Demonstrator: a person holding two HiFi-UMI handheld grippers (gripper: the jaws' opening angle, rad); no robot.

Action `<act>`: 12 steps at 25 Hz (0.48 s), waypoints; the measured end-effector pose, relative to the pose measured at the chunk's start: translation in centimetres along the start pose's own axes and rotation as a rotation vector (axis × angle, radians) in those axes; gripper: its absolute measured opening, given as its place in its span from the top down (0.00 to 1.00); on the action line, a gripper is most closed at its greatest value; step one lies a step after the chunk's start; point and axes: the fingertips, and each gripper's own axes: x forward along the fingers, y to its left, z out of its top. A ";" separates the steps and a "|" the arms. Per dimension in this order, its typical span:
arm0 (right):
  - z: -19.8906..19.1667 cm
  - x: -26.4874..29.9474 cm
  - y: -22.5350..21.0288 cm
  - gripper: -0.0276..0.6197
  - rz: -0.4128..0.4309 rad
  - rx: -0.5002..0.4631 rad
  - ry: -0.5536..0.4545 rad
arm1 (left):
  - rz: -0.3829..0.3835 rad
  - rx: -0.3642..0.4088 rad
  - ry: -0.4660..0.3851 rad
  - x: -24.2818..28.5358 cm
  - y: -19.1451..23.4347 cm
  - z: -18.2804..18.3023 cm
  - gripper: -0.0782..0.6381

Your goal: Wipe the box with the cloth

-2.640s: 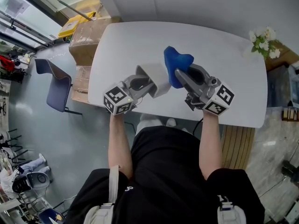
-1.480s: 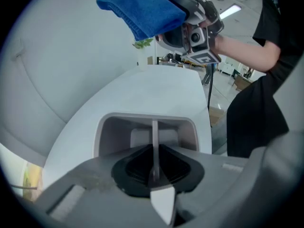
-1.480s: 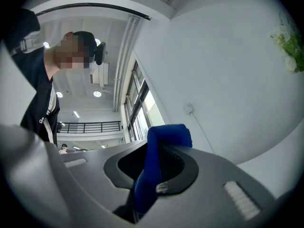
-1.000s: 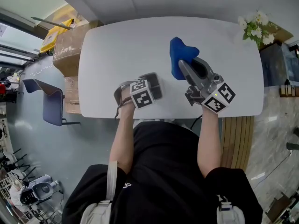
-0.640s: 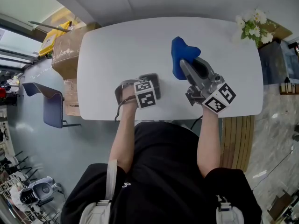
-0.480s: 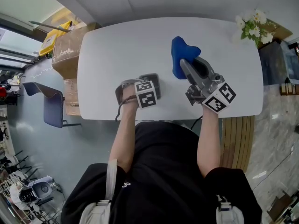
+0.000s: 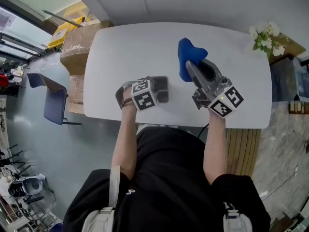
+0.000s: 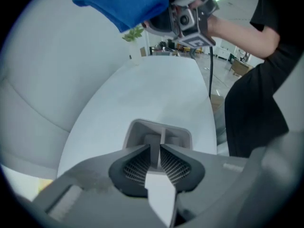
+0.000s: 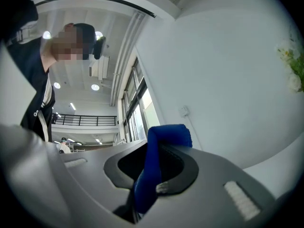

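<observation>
Left gripper [image 8: 159,161]: shut tight on a thin wall of the box [image 8: 160,129].
Right gripper [image 9: 151,182]: pinching the blue cloth [image 9: 166,136], held above mid-desk [image 7: 120,47].
Box: lowered since a moment ago, now near the desk's front edge and apart from the cloth.
Meaning: wiping likely paused or done.

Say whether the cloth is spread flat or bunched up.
Bunched up: the cloth is a crumpled wad pinched in the right gripper, folded over between its shut jaws.

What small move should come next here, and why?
Probably swing the right gripper left and down until the cloth meets the box. The left gripper is shut on a wall of the box, steadying it, while the cloth is clamped but clear of the box, so there is no wiping contact yet.
</observation>
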 end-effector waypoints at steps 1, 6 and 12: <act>-0.2 0.4 0.3 0.87 -0.002 -0.015 0.017 | 0.005 -0.021 -0.033 -0.7 0.1 0.2 0.81; -0.9 2.4 1.4 0.87 -0.005 -0.054 0.069 | 0.045 -0.123 -0.319 -5.4 0.5 3.6 0.81; 1.2 5.5 2.0 0.87 -0.014 -0.153 0.086 | 0.283 -0.186 -0.666 -15.0 4.8 7.0 0.85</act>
